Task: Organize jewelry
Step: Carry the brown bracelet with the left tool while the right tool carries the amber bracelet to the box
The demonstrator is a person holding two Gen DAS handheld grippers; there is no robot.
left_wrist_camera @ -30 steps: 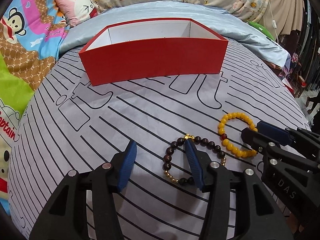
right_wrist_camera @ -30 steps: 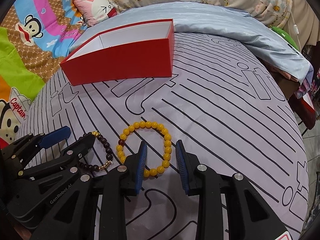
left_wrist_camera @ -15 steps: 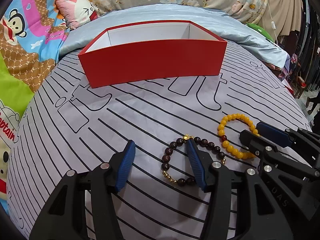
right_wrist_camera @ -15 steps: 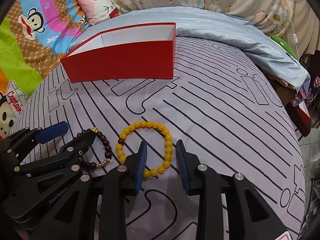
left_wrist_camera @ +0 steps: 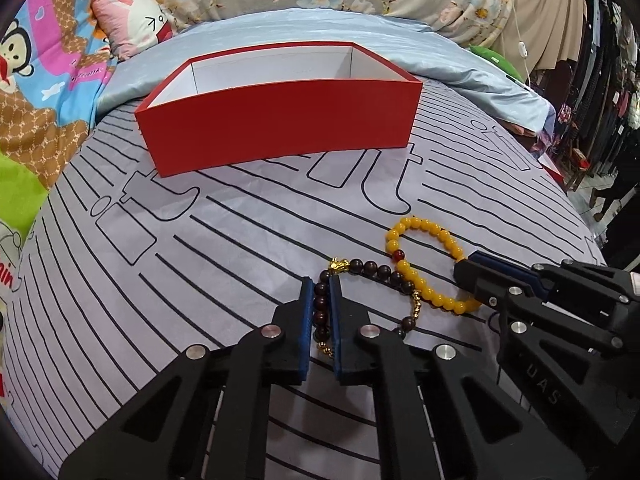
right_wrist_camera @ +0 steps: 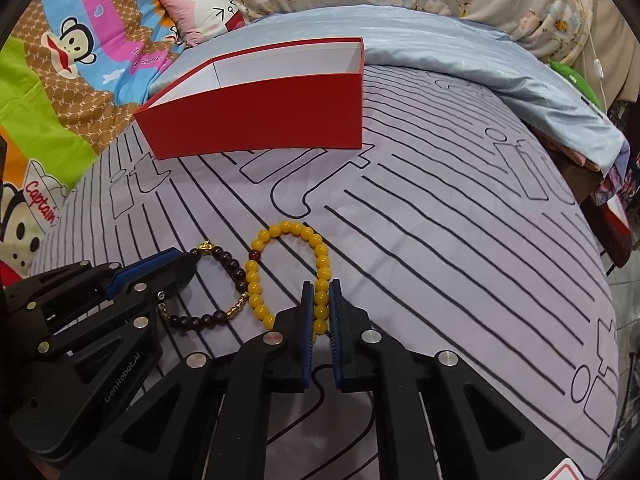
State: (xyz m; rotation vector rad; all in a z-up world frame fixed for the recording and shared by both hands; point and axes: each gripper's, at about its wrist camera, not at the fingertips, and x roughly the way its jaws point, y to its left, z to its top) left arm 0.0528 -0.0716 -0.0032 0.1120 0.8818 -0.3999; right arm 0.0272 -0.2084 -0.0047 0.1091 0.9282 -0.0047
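Observation:
A dark brown bead bracelet [left_wrist_camera: 374,270] with gold accents lies on the grey striped sheet. My left gripper [left_wrist_camera: 320,286] is shut on its left side. A yellow bead bracelet [right_wrist_camera: 288,232] lies beside it, touching it. My right gripper [right_wrist_camera: 321,292] is shut on the yellow bracelet's right side. Both bracelets still rest on the sheet. An open red box [left_wrist_camera: 280,116] with a white inside stands farther back; it also shows in the right wrist view [right_wrist_camera: 256,120]. The left gripper [right_wrist_camera: 188,266] shows in the right wrist view, and the right gripper [left_wrist_camera: 466,270] in the left wrist view.
A light blue blanket [right_wrist_camera: 460,52] lies behind the box. A pink cartoon pillow [left_wrist_camera: 132,24] and a colourful monkey-print cover [right_wrist_camera: 60,60] are at the back left. The bed's edge drops off at the right [right_wrist_camera: 600,208].
Both grippers have closed: the left on the dark bracelet, the right on the yellow one. The bracelets have been drawn narrower and closer together.

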